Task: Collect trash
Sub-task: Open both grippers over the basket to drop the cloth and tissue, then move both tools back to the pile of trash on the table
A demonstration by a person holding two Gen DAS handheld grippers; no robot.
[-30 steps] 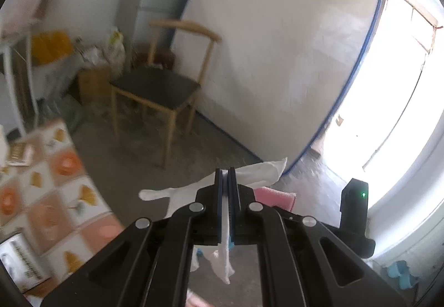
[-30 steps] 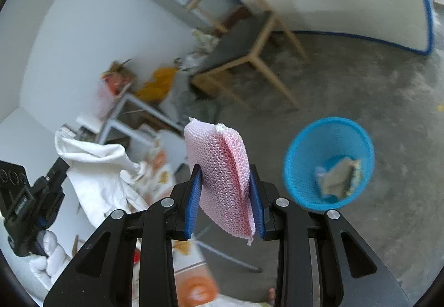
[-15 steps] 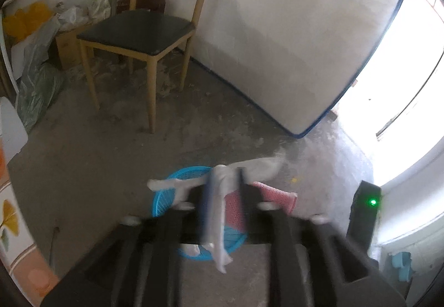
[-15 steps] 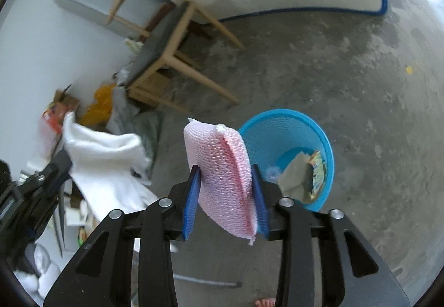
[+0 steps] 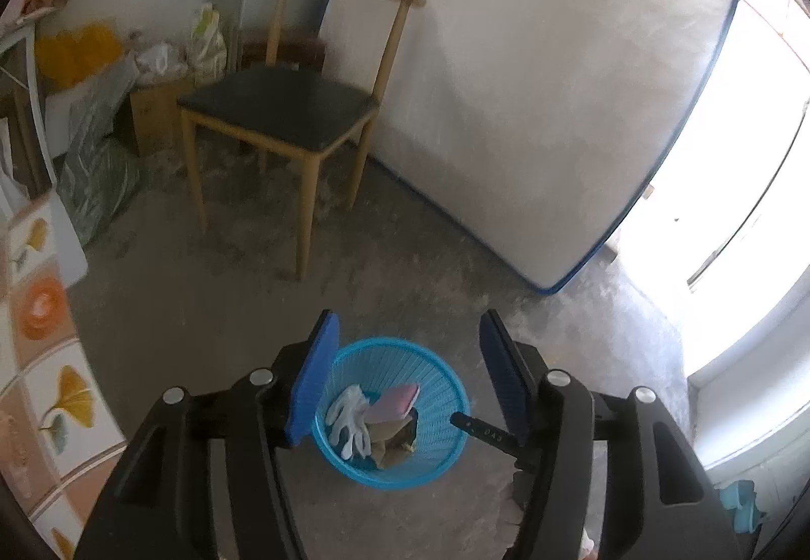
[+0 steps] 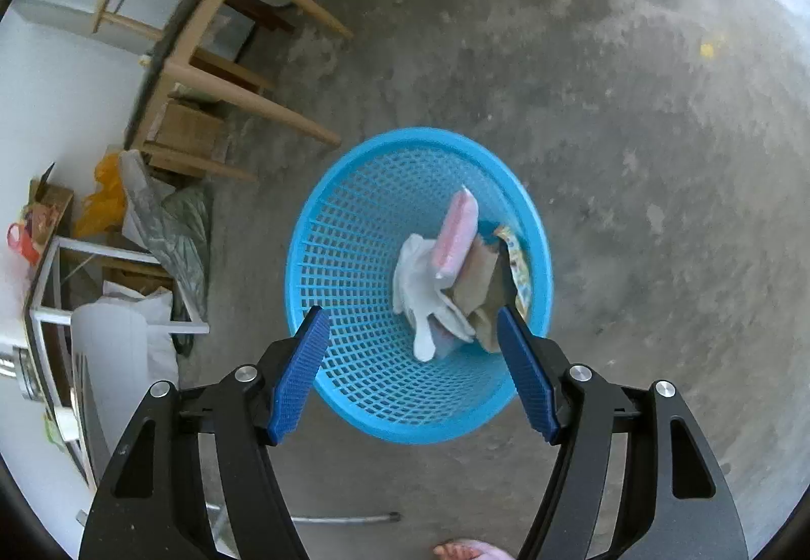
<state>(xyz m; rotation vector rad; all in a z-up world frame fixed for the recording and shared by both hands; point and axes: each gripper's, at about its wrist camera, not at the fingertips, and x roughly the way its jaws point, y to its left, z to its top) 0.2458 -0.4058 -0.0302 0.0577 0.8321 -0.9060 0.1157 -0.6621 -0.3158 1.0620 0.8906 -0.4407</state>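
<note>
1. My left gripper (image 5: pixel 407 372) hangs over the blue basket (image 5: pixel 445 453) on the concrete floor (image 5: pixel 202 307), its blue pads spread and still opening, with nothing caught between them.
2. My right gripper (image 6: pixel 412 375) points steeply down at the same basket (image 6: pixel 349 256); its jaws are also opening wide and hold nothing.
3. The trash lies inside the basket: a white glove (image 6: pixel 422 286) sprawls on the near side, fingers toward my grippers in the right wrist view.
4. A pink sponge (image 6: pixel 455 238) rests tilted against the glove, one long edge up, partly on top of it.
5. Beside them sit crumpled brownish paper (image 6: pixel 481 291) and a printed wrapper (image 6: pixel 516 261) against the basket's far wall.
6. In the left wrist view the glove (image 5: pixel 349 418) and the sponge (image 5: pixel 395 400) show at the basket's bottom, touching each other.
7. A wooden chair (image 5: pixel 283 114) with a dark seat stands well behind the basket, near a white mattress (image 5: pixel 531 79) edged in blue that leans on the wall.
8. Bags and a cardboard box (image 5: pixel 149 114) crowd the corner beside the chair.
9. A table with a patterned cloth (image 5: pixel 45 357) fills the left edge of the left wrist view.
10. A bare toe (image 6: pixel 468 549) shows at the bottom of the right wrist view.
</note>
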